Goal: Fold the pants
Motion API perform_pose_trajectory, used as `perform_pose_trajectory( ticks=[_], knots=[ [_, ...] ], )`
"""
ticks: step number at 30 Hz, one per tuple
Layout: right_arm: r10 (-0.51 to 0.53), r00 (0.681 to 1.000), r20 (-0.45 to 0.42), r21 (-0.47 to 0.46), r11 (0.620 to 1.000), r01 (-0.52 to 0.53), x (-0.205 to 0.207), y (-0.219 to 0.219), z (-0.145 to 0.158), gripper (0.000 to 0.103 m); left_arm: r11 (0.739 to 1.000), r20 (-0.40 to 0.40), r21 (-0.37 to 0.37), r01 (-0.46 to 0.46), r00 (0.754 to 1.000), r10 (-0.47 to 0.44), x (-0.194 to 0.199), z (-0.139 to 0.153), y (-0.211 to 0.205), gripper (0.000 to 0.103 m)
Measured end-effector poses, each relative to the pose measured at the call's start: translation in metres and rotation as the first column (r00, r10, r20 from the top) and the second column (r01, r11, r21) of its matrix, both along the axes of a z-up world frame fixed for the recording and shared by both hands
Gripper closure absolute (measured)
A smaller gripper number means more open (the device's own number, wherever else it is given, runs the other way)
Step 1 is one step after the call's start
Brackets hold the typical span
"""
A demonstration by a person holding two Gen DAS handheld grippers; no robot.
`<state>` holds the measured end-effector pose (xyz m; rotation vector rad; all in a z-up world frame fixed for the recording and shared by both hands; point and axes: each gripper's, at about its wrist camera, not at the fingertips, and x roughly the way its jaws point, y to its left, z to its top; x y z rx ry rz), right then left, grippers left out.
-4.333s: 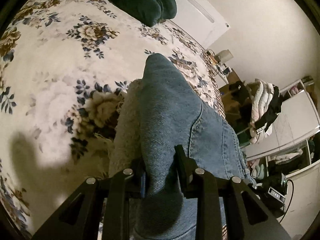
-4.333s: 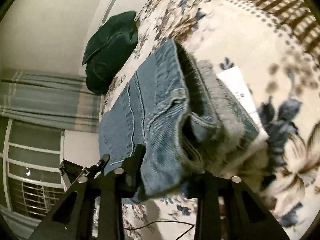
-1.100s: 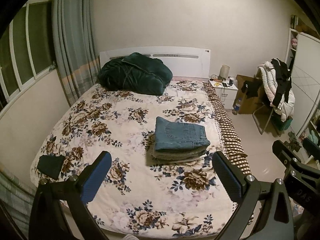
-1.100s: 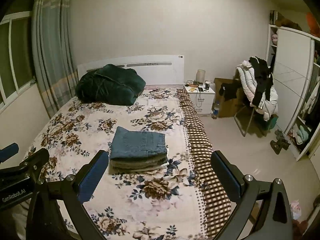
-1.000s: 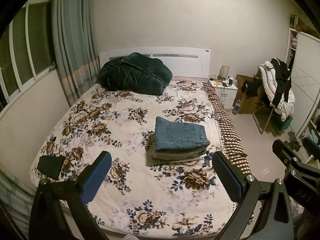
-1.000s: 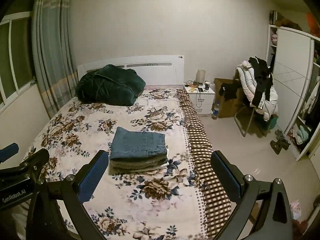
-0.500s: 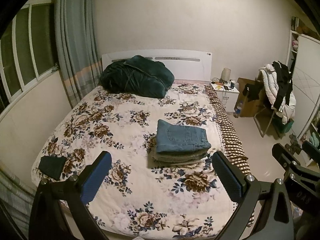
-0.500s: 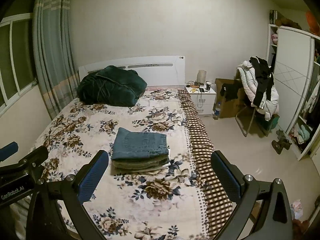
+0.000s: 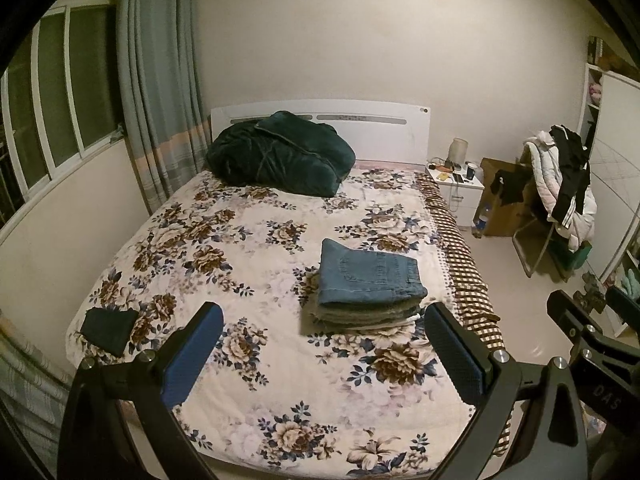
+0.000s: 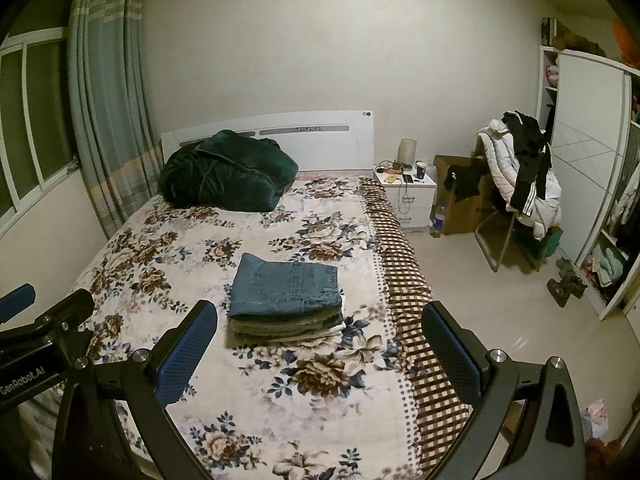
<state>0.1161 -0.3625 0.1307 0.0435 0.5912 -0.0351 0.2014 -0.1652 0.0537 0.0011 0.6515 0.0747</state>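
Observation:
Folded blue jeans (image 9: 370, 278) (image 10: 286, 290) lie on top of a stack of folded clothes on the floral bed (image 9: 248, 248) (image 10: 172, 248), toward its right side. My left gripper (image 9: 322, 344) is open and held well back from the foot of the bed, nothing between its blue pads. My right gripper (image 10: 320, 344) is likewise open and empty, far from the stack. Each gripper shows at the edge of the other's view.
A dark green quilt (image 9: 280, 152) is bundled at the headboard. A small dark folded cloth (image 9: 108, 330) sits at the bed's near left corner. Right of the bed stand a white nightstand (image 10: 408, 190), a chair heaped with clothes (image 10: 520, 188) and a white wardrobe (image 10: 592, 160).
About four seconds ago both grippers were shut on the jeans over the stack. Now both are open and pulled far back. In the last second the views only tilted down a little.

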Motion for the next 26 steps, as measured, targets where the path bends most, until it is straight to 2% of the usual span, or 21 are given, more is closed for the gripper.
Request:
perform_pose_trajectory(
  ticks=[26],
  knots=[
    [0.002,1.0,-0.002,0.007,1.0,-0.002,-0.0039,0.0024,-0.0048,0.0,1.0,0.003,0.01,-0.021,1.0,0.021,-0.0084,-0.0002,0.008,0.0]
  ],
)
